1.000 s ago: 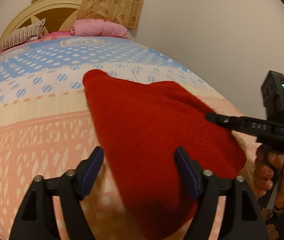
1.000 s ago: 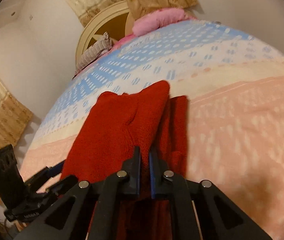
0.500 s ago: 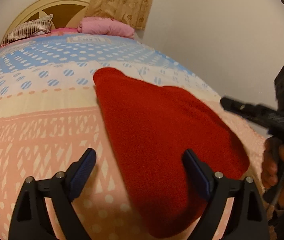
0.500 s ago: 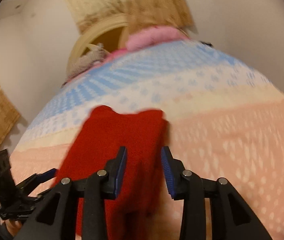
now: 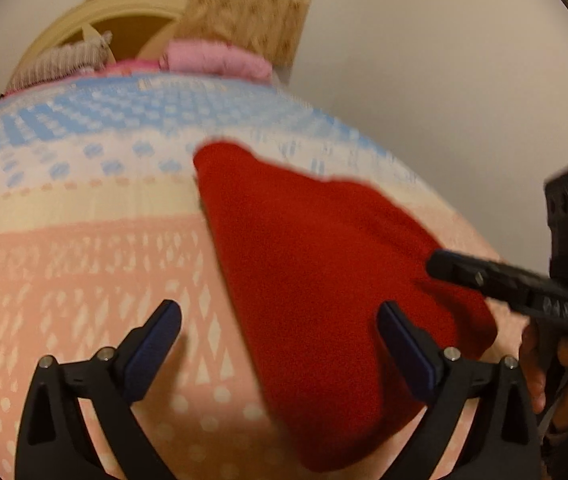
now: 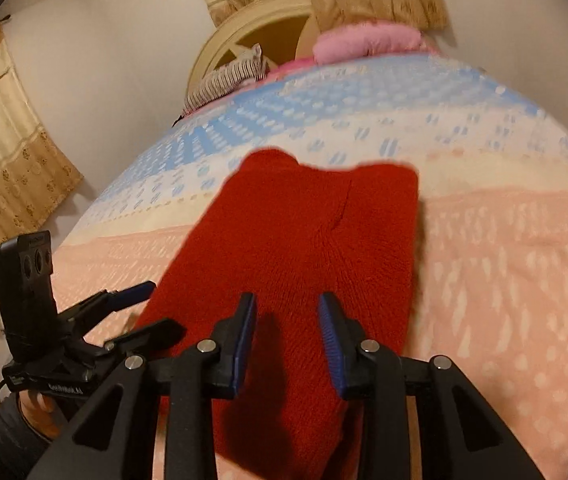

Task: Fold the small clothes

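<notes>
Hand-held gripper, left: jaws spread wide, nothing held; hovers over near-left edge of garment.
Hand-held gripper, right: jaws partly apart, nothing between them; poised above garment's near end.
Red knit garment: lies flat on bed, lengthwise fold made, one seam or crease visible near far edge.
Background: pink pillow at headboard, well apart.
Step (judged): between folds; both grippers free of cloth.
Next (judged): pinch near-end corners, carry them toward far edge. Thick knit may spring open; press flat.
</notes>
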`<state>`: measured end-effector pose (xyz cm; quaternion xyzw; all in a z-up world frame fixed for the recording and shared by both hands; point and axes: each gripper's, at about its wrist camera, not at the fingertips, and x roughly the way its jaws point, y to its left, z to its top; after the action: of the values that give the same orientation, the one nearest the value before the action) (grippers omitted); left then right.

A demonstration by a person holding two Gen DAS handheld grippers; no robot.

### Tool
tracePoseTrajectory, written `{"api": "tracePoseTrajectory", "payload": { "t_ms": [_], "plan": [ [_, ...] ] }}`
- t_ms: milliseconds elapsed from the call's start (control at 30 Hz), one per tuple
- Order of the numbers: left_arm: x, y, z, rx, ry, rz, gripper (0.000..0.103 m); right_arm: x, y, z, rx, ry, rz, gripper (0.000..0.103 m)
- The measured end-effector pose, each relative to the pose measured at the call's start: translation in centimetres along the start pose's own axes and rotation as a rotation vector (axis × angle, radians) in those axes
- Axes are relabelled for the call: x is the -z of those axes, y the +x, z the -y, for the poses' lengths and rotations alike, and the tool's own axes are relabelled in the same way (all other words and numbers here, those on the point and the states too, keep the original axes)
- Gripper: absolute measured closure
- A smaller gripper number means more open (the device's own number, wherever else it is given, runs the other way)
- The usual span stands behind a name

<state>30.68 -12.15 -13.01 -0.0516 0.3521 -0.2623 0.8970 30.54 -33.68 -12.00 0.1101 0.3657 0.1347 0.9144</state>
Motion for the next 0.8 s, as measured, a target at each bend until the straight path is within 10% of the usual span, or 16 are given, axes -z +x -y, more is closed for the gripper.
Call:
{"api": "tracePoseTrajectory", "payload": {
  "t_ms": [633, 800],
  "plan": [
    [-0.3, 3.2, 0.5, -0.042, 0.021, -0.114, 0.000, 1.9, 0.8, 2.9, 0.045, 0.015, -0.017, 0.064],
    [0.4, 4.1, -0.3, 0.010, -0.020, -0.143, 0.000, -0.2, -0.5, 4.2, -0.009, 0.053, 0.010, 0.050]
  ]
}}
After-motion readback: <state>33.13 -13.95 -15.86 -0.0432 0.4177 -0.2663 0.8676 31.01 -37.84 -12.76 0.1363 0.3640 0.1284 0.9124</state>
